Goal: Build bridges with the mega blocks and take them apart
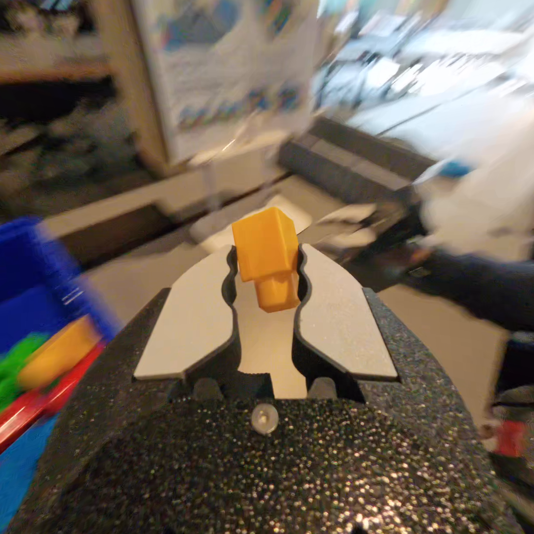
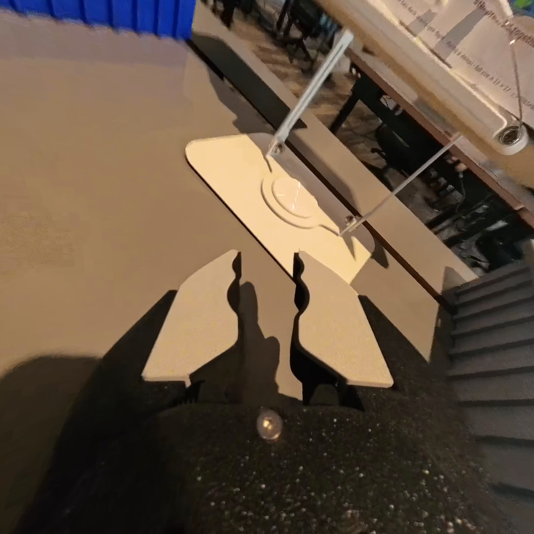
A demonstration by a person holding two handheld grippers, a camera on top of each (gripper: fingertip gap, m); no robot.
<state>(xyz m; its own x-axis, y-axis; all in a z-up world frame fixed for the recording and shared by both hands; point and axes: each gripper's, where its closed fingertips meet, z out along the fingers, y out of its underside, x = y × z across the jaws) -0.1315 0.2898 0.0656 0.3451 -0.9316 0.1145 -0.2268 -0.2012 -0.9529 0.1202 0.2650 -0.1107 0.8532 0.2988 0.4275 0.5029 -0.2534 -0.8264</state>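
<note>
My left gripper (image 1: pixel 266 249) is shut on a small orange block (image 1: pixel 264 254), held above the table with its stud pointing back toward the camera. A blue bin (image 1: pixel 31 277) at the left holds more blocks: an orange one (image 1: pixel 57 355), a green one (image 1: pixel 14 367) and a red one (image 1: pixel 43 401). The other gripper (image 1: pixel 462 277) shows blurred at the right of the left wrist view. In the right wrist view my right gripper (image 2: pixel 267 255) is open and empty over the bare tan table (image 2: pixel 86 173). The blue bin's edge (image 2: pixel 115 14) shows at the top left.
A cream plate with a round cap (image 2: pixel 277 196) is set in the table near its far edge, with a clear panel on thin supports (image 2: pixel 312 86) above it. Grey ridged foam (image 2: pixel 491 346) lies at the right. A red object (image 1: pixel 511 437) sits at the right.
</note>
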